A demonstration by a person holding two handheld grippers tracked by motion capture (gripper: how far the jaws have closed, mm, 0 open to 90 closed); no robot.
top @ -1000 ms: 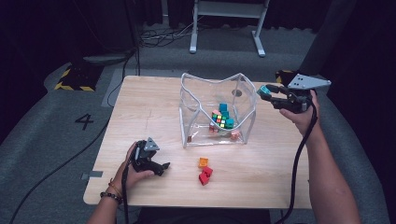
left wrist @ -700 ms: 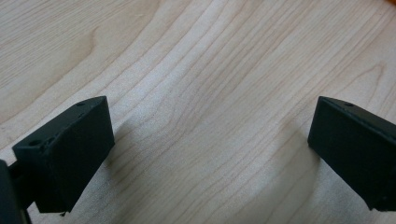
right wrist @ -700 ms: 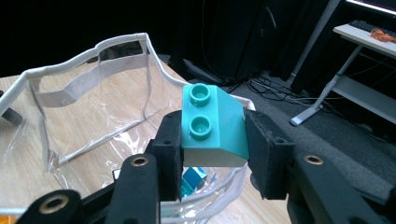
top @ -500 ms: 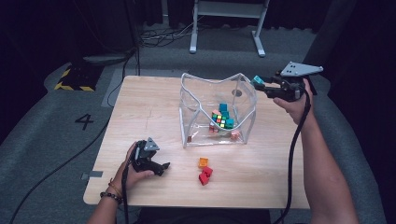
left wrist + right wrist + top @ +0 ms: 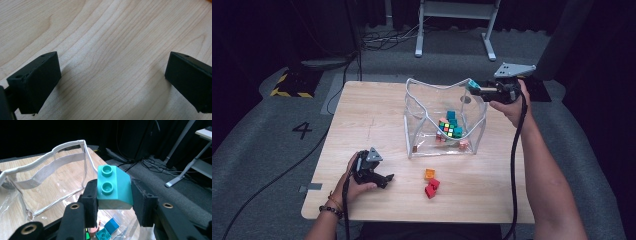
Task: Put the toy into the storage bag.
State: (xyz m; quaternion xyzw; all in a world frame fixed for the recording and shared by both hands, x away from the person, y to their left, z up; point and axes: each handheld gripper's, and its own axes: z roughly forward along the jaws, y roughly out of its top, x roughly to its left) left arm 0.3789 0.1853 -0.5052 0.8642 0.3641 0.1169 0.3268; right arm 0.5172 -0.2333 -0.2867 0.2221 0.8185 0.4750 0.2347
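My right gripper (image 5: 473, 89) is shut on a teal sloped brick (image 5: 113, 187) with two studs, held over the far right rim of a clear plastic bag (image 5: 444, 120) with white piping. In the right gripper view the bag's rim (image 5: 45, 157) lies left of the brick. Inside the bag are a colourful puzzle cube (image 5: 447, 127) and several small bricks. My left gripper (image 5: 384, 178) rests on the wooden table (image 5: 377, 115) near its front left, jaws wide open over bare wood (image 5: 112, 62). An orange brick (image 5: 429, 174) and red bricks (image 5: 431, 187) lie in front of the bag.
A number 4 marks the grey floor (image 5: 302, 130) to the left of the table. A white metal stand (image 5: 454, 20) is beyond the far edge. Cables trail from both grippers off the table's near side.
My right gripper has carried the teal brick leftward, from beside the bag to over its right rim. The left hand has stayed put.
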